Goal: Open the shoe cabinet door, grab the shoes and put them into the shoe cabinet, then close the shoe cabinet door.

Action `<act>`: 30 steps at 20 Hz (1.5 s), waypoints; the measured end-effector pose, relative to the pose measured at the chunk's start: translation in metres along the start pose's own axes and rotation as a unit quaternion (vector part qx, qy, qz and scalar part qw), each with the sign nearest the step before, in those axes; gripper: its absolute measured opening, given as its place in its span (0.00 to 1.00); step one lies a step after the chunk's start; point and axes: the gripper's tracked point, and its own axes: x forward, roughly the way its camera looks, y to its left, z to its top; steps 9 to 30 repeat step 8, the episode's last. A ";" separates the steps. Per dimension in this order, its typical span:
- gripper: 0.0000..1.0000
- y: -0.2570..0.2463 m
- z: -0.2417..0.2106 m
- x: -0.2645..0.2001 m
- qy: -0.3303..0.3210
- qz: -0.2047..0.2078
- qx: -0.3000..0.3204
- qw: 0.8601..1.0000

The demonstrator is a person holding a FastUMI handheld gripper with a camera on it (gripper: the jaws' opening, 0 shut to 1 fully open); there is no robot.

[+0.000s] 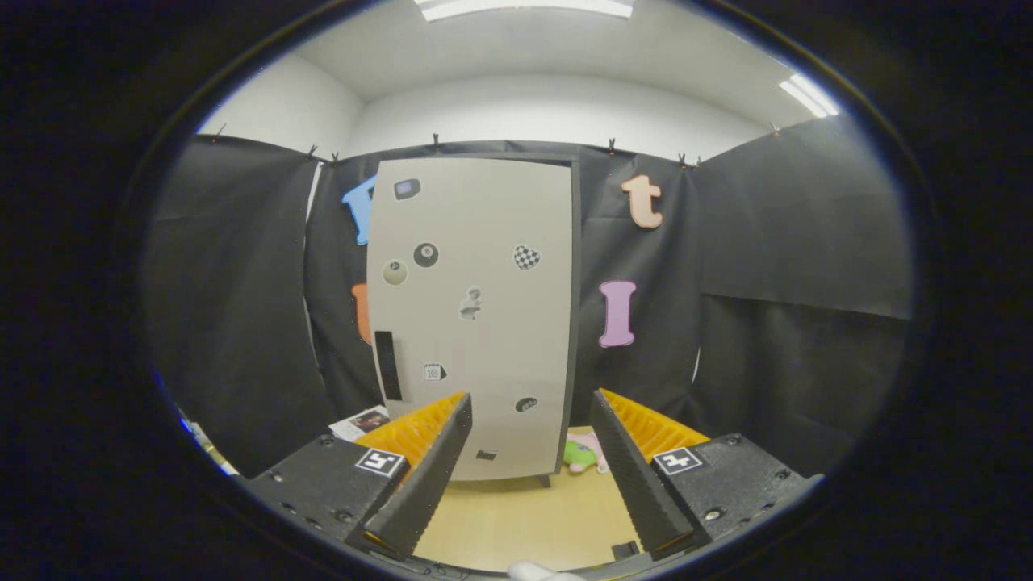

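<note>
So the shoe cabinet (476, 315) is standing upright on the wooden floor (516, 516) straight ahead, beyond the fingers, with its pale door shut and dotted with little stickers (426, 255). The gripper (529, 476) has its fingers spread wide apart with nothing between them, just floor. Door looks like a flat, stiff panel, probably light enough to swing easily, but the face is smooth so there's nothing to pinch there. Best bet for a hold is that dark vertical slot (387, 365) low on the left side of the door, looks like a recessed handle; I'd hook or pinch one finger into it and pull, guessing the hinge is on the right edge. Can't say for sure how it's hinged though. The shoes (583, 453) seem to be that pink and green thing peeking out on the floor just beside the cabinet's lower right corner, mostly hidden. They look soft and squashy, light, so grab across the body and they should give a bit rather than slip.
</note>
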 end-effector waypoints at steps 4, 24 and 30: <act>0.97 -0.003 -0.006 0.002 0.003 -0.001 0.010 1.000; 0.97 -0.002 -0.009 0.005 0.009 -0.002 0.006 1.000; 0.97 -0.002 -0.009 0.005 0.009 -0.002 0.006 1.000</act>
